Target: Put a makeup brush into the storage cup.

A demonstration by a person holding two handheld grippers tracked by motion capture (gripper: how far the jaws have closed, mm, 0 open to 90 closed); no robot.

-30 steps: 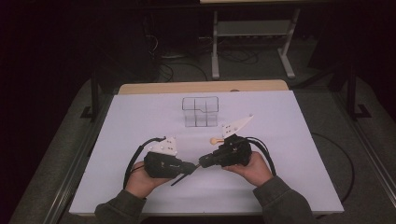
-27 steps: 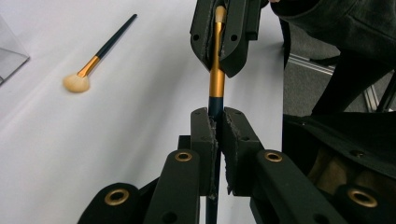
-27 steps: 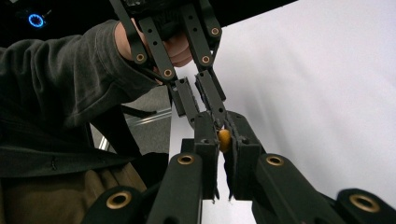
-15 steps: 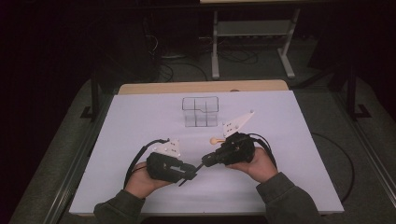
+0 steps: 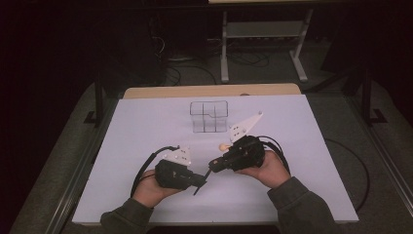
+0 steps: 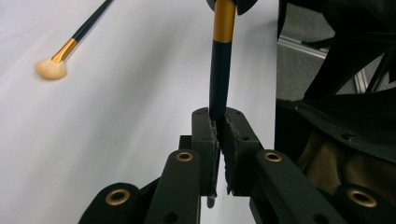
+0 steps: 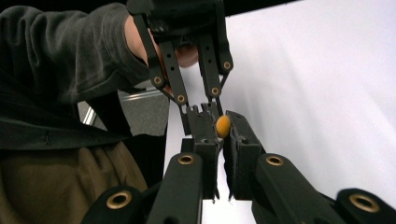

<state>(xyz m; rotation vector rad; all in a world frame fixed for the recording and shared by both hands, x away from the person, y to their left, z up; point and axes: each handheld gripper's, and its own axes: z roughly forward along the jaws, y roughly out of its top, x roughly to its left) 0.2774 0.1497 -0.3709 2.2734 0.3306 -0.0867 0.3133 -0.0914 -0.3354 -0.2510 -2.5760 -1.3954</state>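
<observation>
Left gripper [image 6: 219,122] clamped on dark-handled makeup brush with gold ferrule [image 6: 220,70], held above white table [image 5: 146,131]; right gripper [image 7: 223,127] pinching same brush at ferrule end; second, fan-shaped brush [image 6: 63,49] lying apart on table; clear compartmented box [image 5: 209,116] beyond.

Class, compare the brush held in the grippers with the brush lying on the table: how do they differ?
The held brush is clamped by the left gripper, whose jaws have just closed further on it, and by the right gripper; the loose brush lies untouched on the table. The held brush's bristles are hidden; the loose brush's pale, fanned bristles show. Both have a dark handle and a gold ferrule.
</observation>
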